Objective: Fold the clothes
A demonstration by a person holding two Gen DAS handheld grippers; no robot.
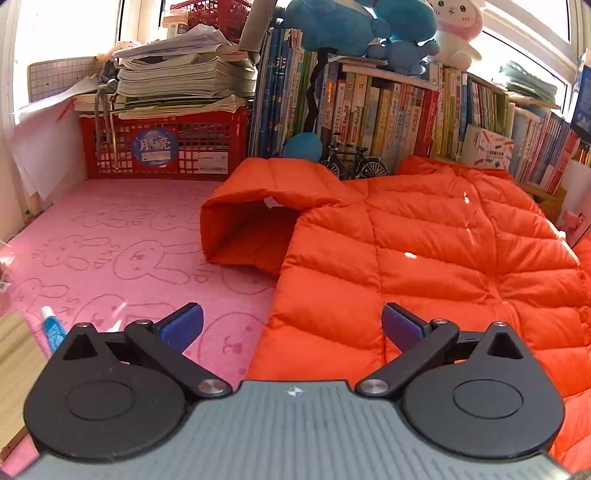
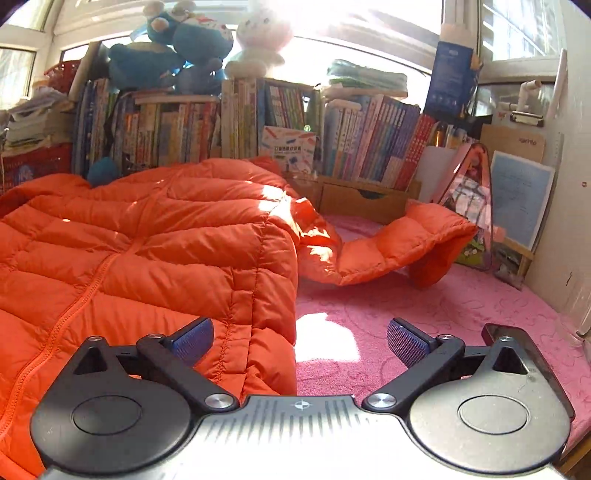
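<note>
A red crate was seen at the upper left of the left view, with stacked papers piled on it. Books were ranged upright across the back, blue plush toys and a white rabbit toy set above them. A model bicycle was stood before the books. A pink mat was spread below.

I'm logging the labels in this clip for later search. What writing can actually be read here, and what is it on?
"月亮": round blue sticker on the red crate.
White label beside that sticker: too small to read.
Book spines along the shelf: Chinese titles, too small and blurred to read.
White box in front of the books: a printed line, blurred.
Brown clipboard: a small printed word, not legible.
Orange jacket: no writing visible.
</note>
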